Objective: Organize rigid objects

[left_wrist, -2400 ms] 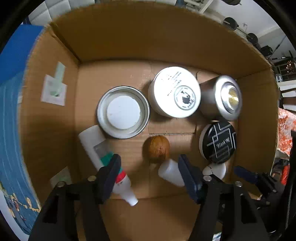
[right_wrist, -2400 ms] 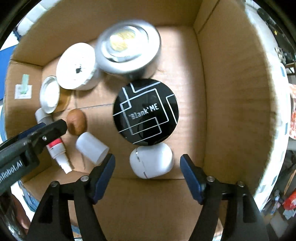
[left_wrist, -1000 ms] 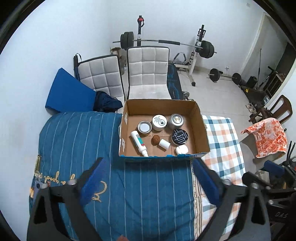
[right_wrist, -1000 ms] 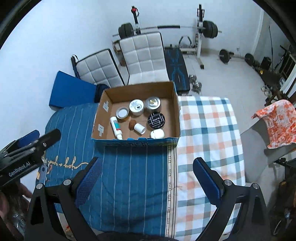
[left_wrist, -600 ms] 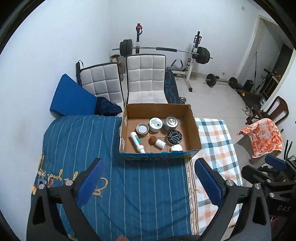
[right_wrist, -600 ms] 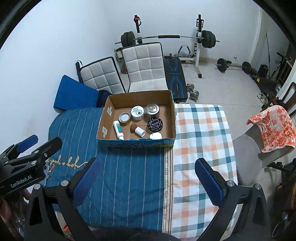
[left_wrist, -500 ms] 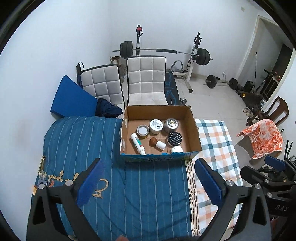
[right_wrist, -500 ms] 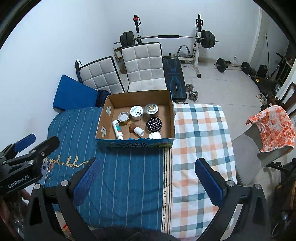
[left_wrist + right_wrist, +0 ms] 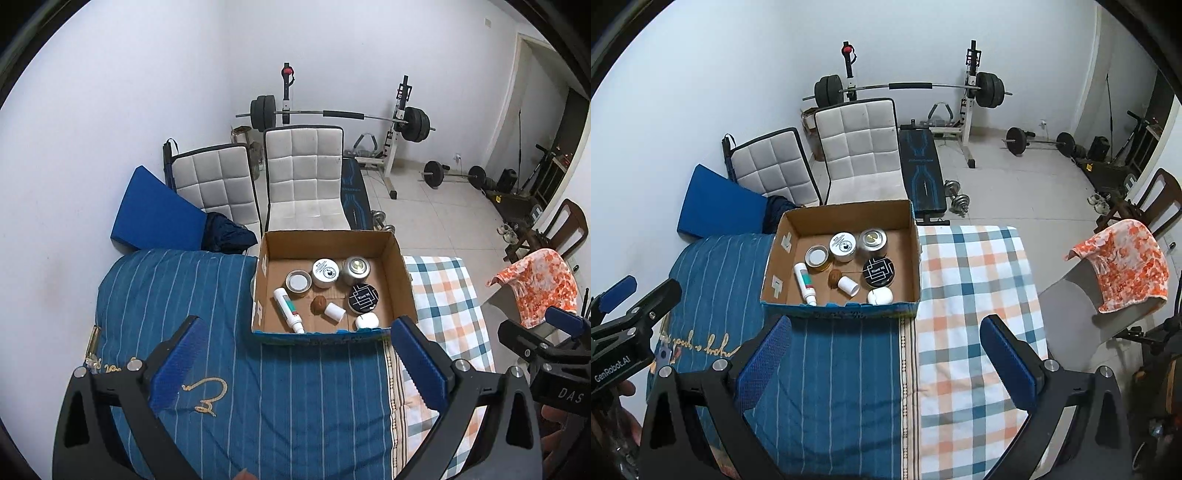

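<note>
An open cardboard box (image 9: 400,273) (image 9: 914,254) sits on a bed, far below both grippers. Inside lie a white tube (image 9: 289,305) (image 9: 805,280), several round tins such as a black one (image 9: 362,296) (image 9: 878,272), a brown nut (image 9: 318,304), a small white bottle (image 9: 334,312) and a white case (image 9: 367,321) (image 9: 880,295). My left gripper (image 9: 295,365) is open and empty, high above the blue striped blanket. My right gripper (image 9: 884,365) is open and empty, high above the bed's near side.
The bed has a blue striped blanket (image 9: 177,295) and a checked sheet (image 9: 971,280). Two white padded chairs (image 9: 303,177) and a weight bench with barbell (image 9: 923,158) stand behind it. A chair with an orange cloth (image 9: 1123,258) is at the right.
Both grippers rose from inside the box to high above the bed. In the last half second they barely moved.
</note>
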A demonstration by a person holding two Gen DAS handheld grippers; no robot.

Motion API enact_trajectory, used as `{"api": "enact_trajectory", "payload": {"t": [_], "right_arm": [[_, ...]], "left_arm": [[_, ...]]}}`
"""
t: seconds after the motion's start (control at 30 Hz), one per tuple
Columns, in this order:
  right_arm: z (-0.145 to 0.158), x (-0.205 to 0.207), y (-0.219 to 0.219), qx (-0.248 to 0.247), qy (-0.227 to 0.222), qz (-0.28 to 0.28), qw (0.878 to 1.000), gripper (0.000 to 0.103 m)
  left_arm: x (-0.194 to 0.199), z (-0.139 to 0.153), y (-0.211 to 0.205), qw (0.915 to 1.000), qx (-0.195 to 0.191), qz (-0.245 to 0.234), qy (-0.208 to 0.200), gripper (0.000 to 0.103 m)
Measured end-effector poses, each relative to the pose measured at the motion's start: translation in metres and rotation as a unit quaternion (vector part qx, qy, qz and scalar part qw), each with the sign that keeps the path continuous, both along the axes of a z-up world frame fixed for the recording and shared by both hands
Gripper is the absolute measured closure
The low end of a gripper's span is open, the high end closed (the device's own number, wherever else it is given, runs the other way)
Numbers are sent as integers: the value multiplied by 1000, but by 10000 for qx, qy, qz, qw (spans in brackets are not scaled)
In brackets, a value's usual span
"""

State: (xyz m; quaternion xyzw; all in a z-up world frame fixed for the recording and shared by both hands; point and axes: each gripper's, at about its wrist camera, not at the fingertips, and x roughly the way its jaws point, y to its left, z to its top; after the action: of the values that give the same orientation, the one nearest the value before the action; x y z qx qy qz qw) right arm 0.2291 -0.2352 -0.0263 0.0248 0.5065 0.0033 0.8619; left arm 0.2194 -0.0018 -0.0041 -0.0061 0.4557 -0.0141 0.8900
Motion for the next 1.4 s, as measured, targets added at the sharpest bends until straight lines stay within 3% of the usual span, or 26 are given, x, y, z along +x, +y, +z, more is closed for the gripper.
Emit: {"api": "enact_trajectory", "payload": {"t": [1.4], "right_arm": [[-14, 10, -5, -155, -30, 11, 9999, 0]], "left_arm": [[7, -14, -9, 9999, -42, 71, 128, 0]]}}
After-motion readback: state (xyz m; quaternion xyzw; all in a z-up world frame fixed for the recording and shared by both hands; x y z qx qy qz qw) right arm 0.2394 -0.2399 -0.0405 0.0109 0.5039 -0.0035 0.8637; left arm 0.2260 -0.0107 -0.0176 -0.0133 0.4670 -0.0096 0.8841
